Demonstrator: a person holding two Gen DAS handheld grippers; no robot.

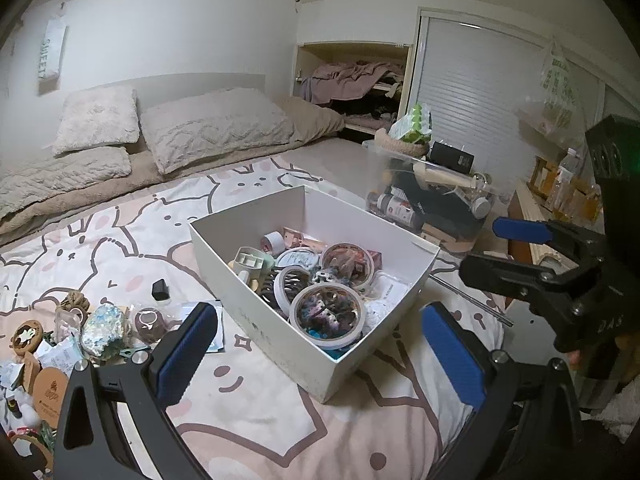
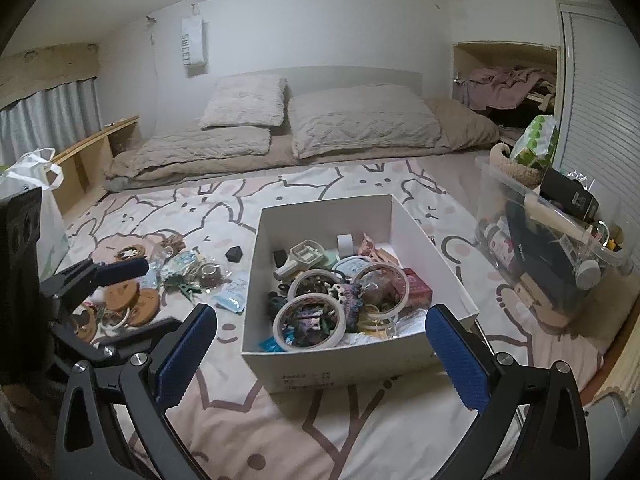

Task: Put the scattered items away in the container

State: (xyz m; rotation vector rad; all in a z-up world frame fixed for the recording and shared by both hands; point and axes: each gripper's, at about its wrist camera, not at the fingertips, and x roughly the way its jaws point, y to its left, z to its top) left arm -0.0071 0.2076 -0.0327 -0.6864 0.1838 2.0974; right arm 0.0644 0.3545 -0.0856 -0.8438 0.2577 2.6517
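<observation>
A white cardboard box [image 1: 248, 296] [image 2: 340, 364] sits on the bunny-print bedspread, filled with tape rolls [image 1: 327, 314], a scrunchie and small packets. Scattered items [image 1: 100, 328] [image 2: 160, 280] lie to the left of the box: cork discs, wrapped trinkets, rope and packets. A small black cube [image 1: 161, 289] [image 2: 234, 255] sits alone between them and the box. My left gripper [image 1: 320, 356] [image 2: 160, 294] is open and empty, hovering by the pile near the box's left corner. On the box's right side my right gripper [image 2: 322, 360] [image 1: 480, 248] is also open and empty.
A clear plastic bin [image 1: 432, 200] [image 2: 560, 248] full of bottles stands to the right of the box. A thin metal rod [image 1: 472, 300] lies between them. Pillows [image 2: 360, 120] line the far end. A white plastic bag [image 2: 36, 184] stands at the left edge.
</observation>
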